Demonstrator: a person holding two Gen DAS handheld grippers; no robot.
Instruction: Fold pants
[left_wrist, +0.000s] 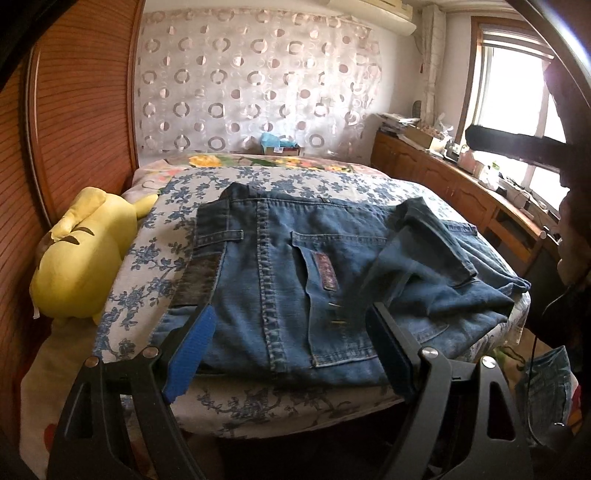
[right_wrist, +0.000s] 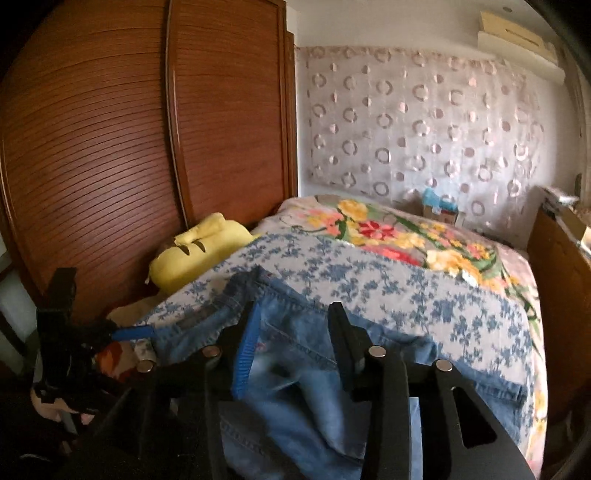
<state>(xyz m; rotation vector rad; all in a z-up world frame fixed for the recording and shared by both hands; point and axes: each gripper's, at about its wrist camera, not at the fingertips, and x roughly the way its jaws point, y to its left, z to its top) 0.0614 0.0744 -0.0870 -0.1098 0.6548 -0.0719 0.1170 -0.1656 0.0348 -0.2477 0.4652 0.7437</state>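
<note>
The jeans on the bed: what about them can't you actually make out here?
- Left wrist view: the jeans patch label is too small and blurred to read.
- Right wrist view: the denim between the right gripper fingers is motion-blurred; the bottom edge cuts it off.
- Left gripper hides the near hem.

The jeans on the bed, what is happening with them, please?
A person with a gripper in each hand is folding the jeans on the blue floral bedspread. The legs are already turned back over the seat, in a loose bundle. The left gripper hovers open over the near edge by the waistband; the right gripper is also open, above the denim. Neither holds cloth. A yellow plush toy lies beside the bedspread.
</note>
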